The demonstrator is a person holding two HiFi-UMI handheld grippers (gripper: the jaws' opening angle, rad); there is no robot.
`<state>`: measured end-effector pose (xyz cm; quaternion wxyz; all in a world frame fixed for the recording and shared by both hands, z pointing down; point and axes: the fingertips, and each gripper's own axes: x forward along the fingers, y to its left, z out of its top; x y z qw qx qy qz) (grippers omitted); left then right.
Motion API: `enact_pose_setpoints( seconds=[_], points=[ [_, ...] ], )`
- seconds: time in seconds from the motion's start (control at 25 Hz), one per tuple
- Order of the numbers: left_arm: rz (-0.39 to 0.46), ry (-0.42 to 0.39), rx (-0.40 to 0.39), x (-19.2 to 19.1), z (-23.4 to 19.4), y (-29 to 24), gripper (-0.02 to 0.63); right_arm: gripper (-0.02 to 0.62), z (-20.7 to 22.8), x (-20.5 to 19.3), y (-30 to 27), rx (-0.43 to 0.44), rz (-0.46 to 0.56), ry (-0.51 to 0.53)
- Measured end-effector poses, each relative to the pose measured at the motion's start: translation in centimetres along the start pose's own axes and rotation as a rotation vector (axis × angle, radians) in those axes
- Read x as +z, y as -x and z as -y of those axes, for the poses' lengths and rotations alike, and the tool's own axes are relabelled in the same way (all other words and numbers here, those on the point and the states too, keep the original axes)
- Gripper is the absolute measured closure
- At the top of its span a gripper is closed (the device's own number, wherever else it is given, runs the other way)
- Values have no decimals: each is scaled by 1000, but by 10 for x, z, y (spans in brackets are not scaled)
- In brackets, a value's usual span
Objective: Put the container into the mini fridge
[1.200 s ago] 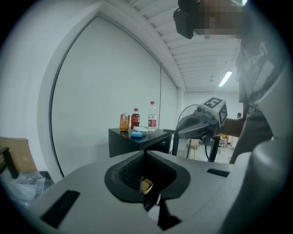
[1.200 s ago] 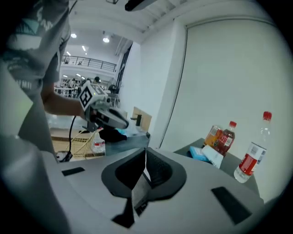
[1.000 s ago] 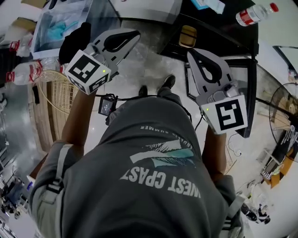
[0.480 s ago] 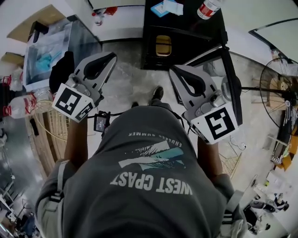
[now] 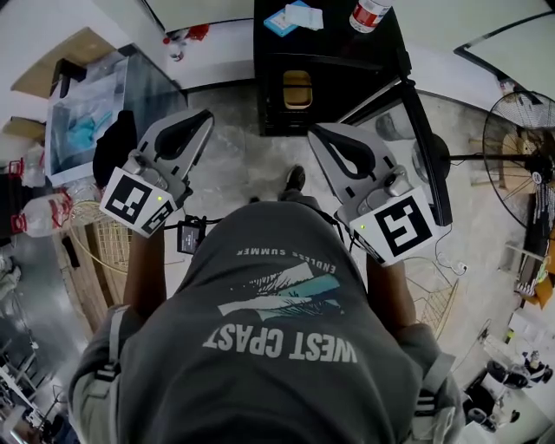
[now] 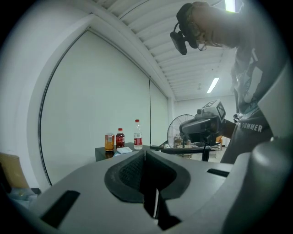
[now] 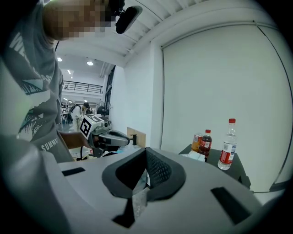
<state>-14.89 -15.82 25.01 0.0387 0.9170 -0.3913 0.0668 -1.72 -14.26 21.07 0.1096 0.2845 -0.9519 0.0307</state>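
Observation:
The black mini fridge (image 5: pixel 334 65) stands at the top of the head view, its door (image 5: pixel 427 152) swung open to the right. A yellowish container (image 5: pixel 297 89) sits inside it. My left gripper (image 5: pixel 202 118) is held over the floor, left of the fridge, shut and empty. Just short of the fridge opening, my right gripper (image 5: pixel 316 134) is also shut, with nothing between its jaws. In the left gripper view the left gripper (image 6: pixel 145 153) points past the fridge top (image 6: pixel 103 151). The right gripper (image 7: pixel 146 151) shows its pads pressed together.
On the fridge top stand a water bottle (image 7: pixel 226 151), a cola bottle (image 7: pixel 206 142), an orange jar (image 6: pixel 109 142) and a blue-white packet (image 5: pixel 292 16). A fan (image 5: pixel 520 130) stands at the right. A clear plastic box (image 5: pixel 82 121) and a wicker basket (image 5: pixel 95 238) are at the left.
The fridge has shifted from the upper right to the top centre of the head view, and the container inside it shows more fully. Both grippers stay shut and empty.

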Motion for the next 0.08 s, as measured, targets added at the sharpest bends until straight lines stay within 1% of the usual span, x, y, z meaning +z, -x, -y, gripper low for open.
enact_pose_setpoints(
  seconds=[0.08],
  points=[
    [-12,4,-3,-5,-3,-12,580,568,12,-7,-3,3,-4,-11]
  ],
)
